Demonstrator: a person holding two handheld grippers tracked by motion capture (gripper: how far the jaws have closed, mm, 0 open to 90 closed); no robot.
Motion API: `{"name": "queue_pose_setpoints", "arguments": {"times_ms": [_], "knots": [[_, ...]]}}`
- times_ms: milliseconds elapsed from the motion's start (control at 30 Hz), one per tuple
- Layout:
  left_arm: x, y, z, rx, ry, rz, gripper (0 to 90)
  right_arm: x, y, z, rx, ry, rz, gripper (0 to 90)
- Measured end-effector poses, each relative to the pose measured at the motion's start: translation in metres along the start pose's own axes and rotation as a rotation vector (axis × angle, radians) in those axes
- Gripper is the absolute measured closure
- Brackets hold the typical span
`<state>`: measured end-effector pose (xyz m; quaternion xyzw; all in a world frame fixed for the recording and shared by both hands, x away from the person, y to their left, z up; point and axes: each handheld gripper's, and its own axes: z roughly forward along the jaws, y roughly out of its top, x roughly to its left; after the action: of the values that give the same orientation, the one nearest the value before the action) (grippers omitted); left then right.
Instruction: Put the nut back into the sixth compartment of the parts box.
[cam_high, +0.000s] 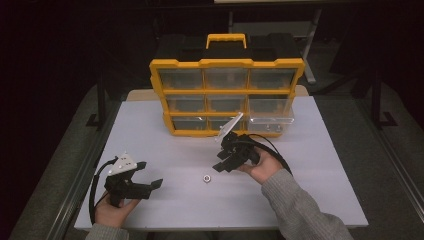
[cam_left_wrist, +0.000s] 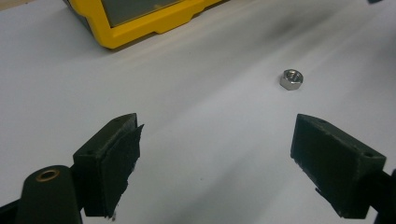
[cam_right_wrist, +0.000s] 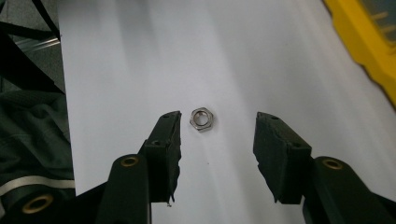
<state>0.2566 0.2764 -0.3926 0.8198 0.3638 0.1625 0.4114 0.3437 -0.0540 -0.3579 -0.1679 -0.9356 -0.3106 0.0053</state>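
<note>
A small steel hex nut (cam_high: 205, 177) lies flat on the white table (cam_high: 310, 200), in front of a yellow and black drawer organiser (cam_high: 226, 95). My right gripper (cam_high: 223, 161) hovers just right of the nut, jaws open and empty. In the right gripper view the nut (cam_right_wrist: 202, 119) lies just beyond the tips of that gripper (cam_right_wrist: 218, 133), nearer the left jaw. My left gripper (cam_high: 149, 174) rests near the table's front left, open and empty. Its own view has the nut (cam_left_wrist: 292, 79) ahead of the left gripper (cam_left_wrist: 217, 137), to the right.
The organiser stands upright at the back of the table with several clear drawers. Its lower right drawer (cam_high: 270, 116) is pulled out, and a clear flap (cam_high: 230, 125) sticks out beside it, close above my right gripper. Black cables trail from both grippers.
</note>
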Motion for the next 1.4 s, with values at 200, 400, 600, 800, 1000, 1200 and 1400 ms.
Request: {"name": "queue_pose_setpoints", "arguments": {"times_ms": [200, 400, 600, 800, 1000, 1200, 1400], "knots": [[0.0, 0.0, 0.0, -0.002, 0.001, 0.002, 15.3, 0.0, -0.003, 0.019, 0.01, 0.01, 0.003, 51.2], [0.0, 0.0, 0.0, -0.008, 0.0, -0.002, 15.3, 0.003, -0.004, 0.04, 0.05, 0.017, -0.014, 54.2], [0.0, 0.0, 0.0, -0.009, 0.002, -0.002, 15.3, 0.002, -0.005, 0.058, 0.069, 0.021, -0.022, 56.5], [0.0, 0.0, -0.001, -0.009, 0.001, 0.001, 15.3, 0.001, -0.006, 0.07, 0.074, 0.025, -0.021, 58.9], [0.0, 0.0, 0.0, -0.008, 0.001, -0.01, 15.3, 0.003, -0.006, 0.079, 0.089, 0.013, -0.035, 61.9], [0.0, 0.0, -0.001, -0.009, 0.0, -0.009, 15.3, 0.008, -0.005, 0.085, 0.134, 0.019, -0.008, 65.7], [0.0, 0.0, 0.0, -0.01, 0.0, -0.009, 15.3, 0.009, -0.004, 0.085, 0.137, -0.006, -0.045, 68.0]]}}
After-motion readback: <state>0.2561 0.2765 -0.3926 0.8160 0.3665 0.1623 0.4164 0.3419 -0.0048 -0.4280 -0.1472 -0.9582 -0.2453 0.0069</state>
